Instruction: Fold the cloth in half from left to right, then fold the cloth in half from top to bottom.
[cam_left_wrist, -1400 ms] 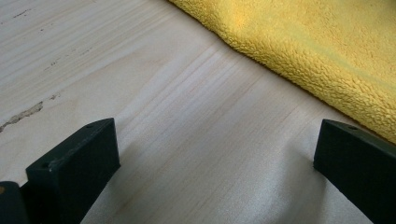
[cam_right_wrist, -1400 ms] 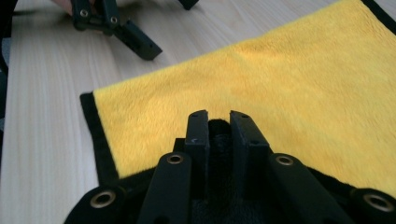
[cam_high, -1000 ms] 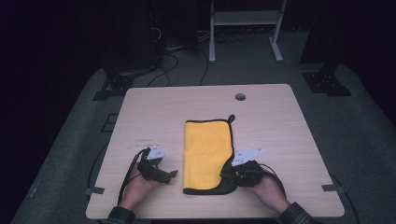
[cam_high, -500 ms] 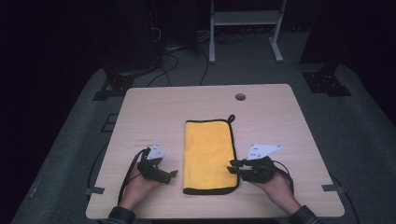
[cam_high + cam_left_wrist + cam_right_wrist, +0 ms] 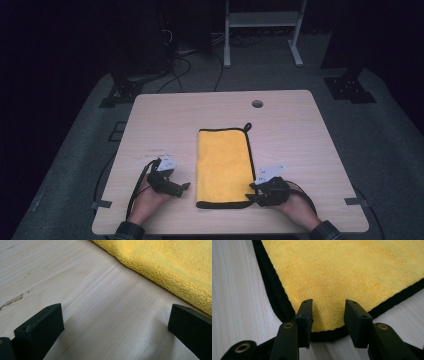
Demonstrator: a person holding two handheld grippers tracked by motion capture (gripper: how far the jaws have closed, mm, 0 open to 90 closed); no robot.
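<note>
A: Where is the folded yellow microfibre cloth?

B: Flat on the wooden table, about midway across and nearer the person's edge. It has black piping and a small black hanging loop at its far right corner.

A: And the right hand-held gripper?

B: At the cloth's near right corner. In the right gripper view its jaws straddle that corner, one to each side of a small bulge of cloth, with a gap between each pad and the fabric. They have just been opening, with the cloth corner lying between them, so nothing is clamped.

A: The left one?

B: The left hand-held gripper rests on the table just left of the cloth, its tips pointing at the cloth's left edge. Its own view shows the jaws spread wide over bare wood, the yellow cloth just beyond them, untouched.

A: Anything in the way?

B: Not near the cloth. Beyond it, toward the table's far edge, there is a round cable hole. Past the table, on the grey floor, stand a white metal frame, a black stand foot to the right and loose cables to the left, all well apart from the cloth.
</note>
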